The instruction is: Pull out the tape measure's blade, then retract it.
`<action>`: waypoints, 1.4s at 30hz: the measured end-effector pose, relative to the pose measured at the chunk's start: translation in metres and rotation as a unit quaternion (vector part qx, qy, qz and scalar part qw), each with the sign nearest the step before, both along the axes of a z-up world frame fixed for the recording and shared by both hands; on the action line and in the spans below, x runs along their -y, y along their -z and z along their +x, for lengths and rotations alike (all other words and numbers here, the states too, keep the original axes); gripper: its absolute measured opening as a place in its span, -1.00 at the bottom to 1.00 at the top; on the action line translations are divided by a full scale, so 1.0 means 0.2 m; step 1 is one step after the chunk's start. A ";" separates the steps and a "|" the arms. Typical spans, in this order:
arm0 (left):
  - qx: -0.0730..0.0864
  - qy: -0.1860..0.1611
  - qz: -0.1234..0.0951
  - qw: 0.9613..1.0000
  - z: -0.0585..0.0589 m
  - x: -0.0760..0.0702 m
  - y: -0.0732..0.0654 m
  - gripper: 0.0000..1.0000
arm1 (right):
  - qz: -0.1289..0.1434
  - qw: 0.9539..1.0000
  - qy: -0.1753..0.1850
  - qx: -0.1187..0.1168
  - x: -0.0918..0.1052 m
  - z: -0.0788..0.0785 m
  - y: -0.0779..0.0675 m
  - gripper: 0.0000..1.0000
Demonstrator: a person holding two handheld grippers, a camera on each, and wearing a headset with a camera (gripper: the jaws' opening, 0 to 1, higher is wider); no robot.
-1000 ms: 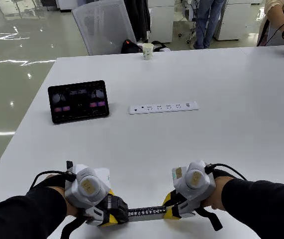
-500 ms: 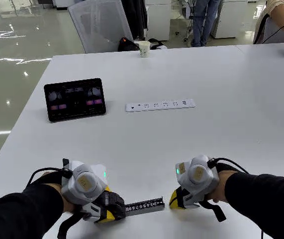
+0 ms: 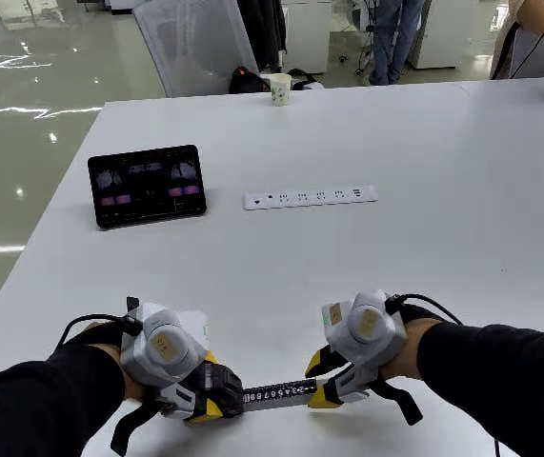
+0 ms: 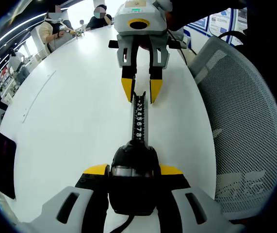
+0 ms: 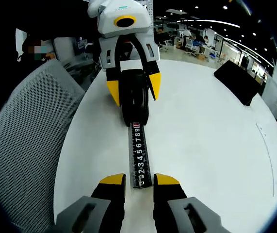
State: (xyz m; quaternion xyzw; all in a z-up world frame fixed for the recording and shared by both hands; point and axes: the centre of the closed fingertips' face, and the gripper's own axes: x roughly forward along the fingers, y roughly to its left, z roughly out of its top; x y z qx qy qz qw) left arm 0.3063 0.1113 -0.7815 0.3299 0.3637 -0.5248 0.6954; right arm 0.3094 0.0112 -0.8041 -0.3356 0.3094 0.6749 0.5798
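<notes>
The person is leaning over the near edge of the white table (image 3: 424, 219), holding both tools low and facing each other. The left gripper (image 4: 133, 171) is clamping the black tape measure (image 4: 133, 182) by its case, yellow jaw tips pressing on either side. The blade (image 5: 139, 155) is lying flat on the tabletop, running from the case towards the right gripper (image 5: 139, 180), with its numbers facing up. The right gripper's jaws are standing narrowly apart with the blade's end between them; I cannot tell whether they are actually pinching it. Farther back, a dark tablet (image 3: 148, 186) is standing propped up, and a white power strip (image 3: 310, 197) and a paper cup (image 3: 279, 89) are sitting well apart from the work.
</notes>
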 end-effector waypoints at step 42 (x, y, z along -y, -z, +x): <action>0.000 -0.007 0.000 1.000 -0.01 -0.01 0.00 -0.37 | -0.023 1.000 -0.005 0.005 0.16 0.03 0.03 -0.77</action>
